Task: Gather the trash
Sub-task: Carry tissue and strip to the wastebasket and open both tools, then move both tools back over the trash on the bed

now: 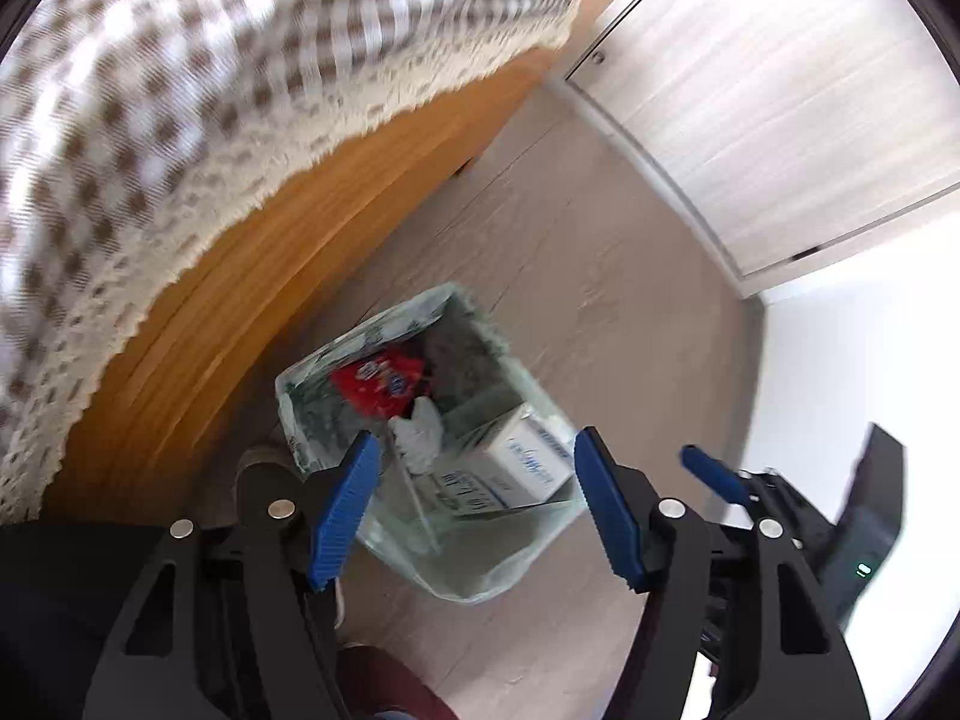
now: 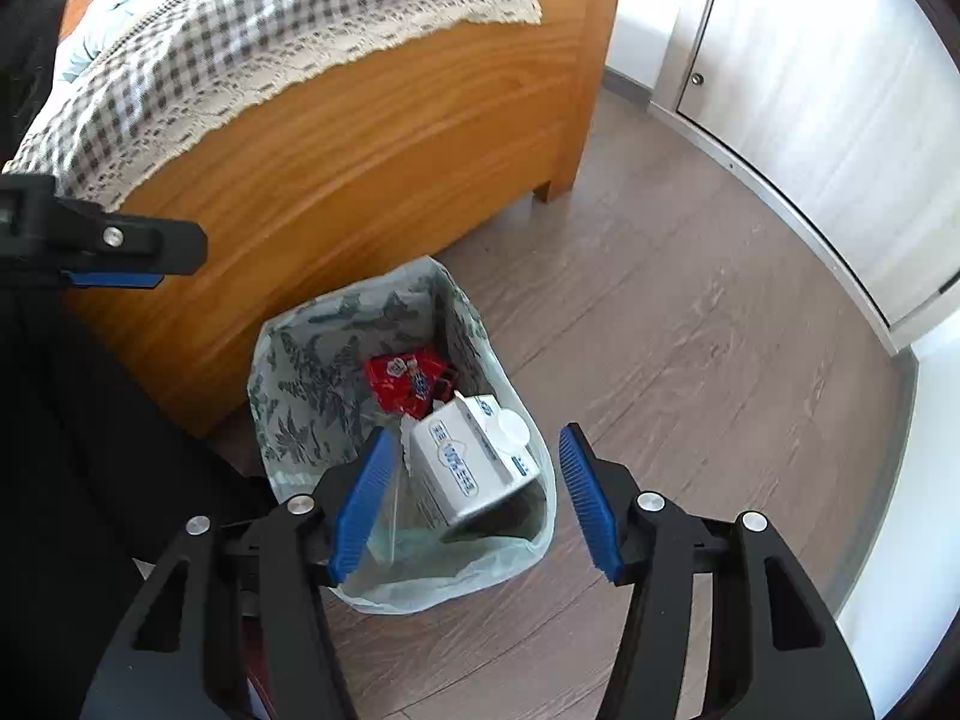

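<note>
The trash bin (image 2: 384,438), lined with a pale, see-through bag (image 2: 456,576) folded over its rim, stands on the wood-look floor (image 2: 690,360) just beside the orange wooden bed frame (image 2: 360,138). Inside the bin lie a white milk carton (image 2: 462,462) with blue print and a white round cap, a red snack wrapper (image 2: 408,381) on the side of the carton nearer the bed frame, and a crumpled bit of white paper (image 1: 420,429) between the wrapper and the carton. The carton leans tilted against the wall of the bin farthest from the bed frame.

The right claw (image 2: 474,504) hangs above the bin's near rim, its blue-padded fingers spread wide and holding nothing; the carton shows in the gap between them. The left claw (image 1: 477,510) is also above the bin, fingers wide apart and empty, with the bag's near edge and the carton between them. In the left wrist view the right claw's blue fingertip (image 1: 711,471) shows just beside the left claw, on the side away from the bed frame.

A brown-and-white checked blanket (image 2: 270,18) with a cream lace edge hangs over the top of the bed frame. Well apart from the bin, across the floor from the bed frame, stands a white cupboard door (image 2: 810,90) with a small round knob.
</note>
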### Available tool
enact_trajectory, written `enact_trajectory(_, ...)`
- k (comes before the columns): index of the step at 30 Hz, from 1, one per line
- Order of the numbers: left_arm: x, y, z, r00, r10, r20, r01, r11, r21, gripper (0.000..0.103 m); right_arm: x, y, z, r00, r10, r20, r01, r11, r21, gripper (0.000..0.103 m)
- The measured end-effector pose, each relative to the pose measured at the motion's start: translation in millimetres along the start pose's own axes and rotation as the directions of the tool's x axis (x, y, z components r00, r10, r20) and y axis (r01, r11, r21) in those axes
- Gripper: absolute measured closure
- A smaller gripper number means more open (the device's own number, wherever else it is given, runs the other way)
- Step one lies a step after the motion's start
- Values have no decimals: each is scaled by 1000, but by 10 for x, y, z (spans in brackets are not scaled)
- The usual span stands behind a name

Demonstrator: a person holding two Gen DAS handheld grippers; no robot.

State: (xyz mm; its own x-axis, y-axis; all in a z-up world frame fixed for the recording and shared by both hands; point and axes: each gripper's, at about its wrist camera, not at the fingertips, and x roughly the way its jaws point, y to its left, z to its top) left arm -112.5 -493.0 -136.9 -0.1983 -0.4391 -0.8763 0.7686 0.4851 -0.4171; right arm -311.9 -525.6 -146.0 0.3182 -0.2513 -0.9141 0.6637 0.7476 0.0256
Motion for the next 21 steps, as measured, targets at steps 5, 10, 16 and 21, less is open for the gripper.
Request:
enact_trajectory(5,-724,-127,-86,977,-63,202,34,989,144,31,-172,126,161,996,-4,85,7,999,-32,47)
enact_trajectory(10,-1521,-52,-159,899,-66,434,-17,983,185,27,-528,345,439,974,-8,225,28,996,-85,45)
enact_trajectory(16,-2397,371,-397,755,47,654,-174,976,131,17,-1093,835,847,898,24,439,62,982,-180,32)
enact_trajectory(21,-3099,862,-625,631,177,755,-263,965,-7,15,-1438,1421,1145,821,152,550,25,953,-301,28)
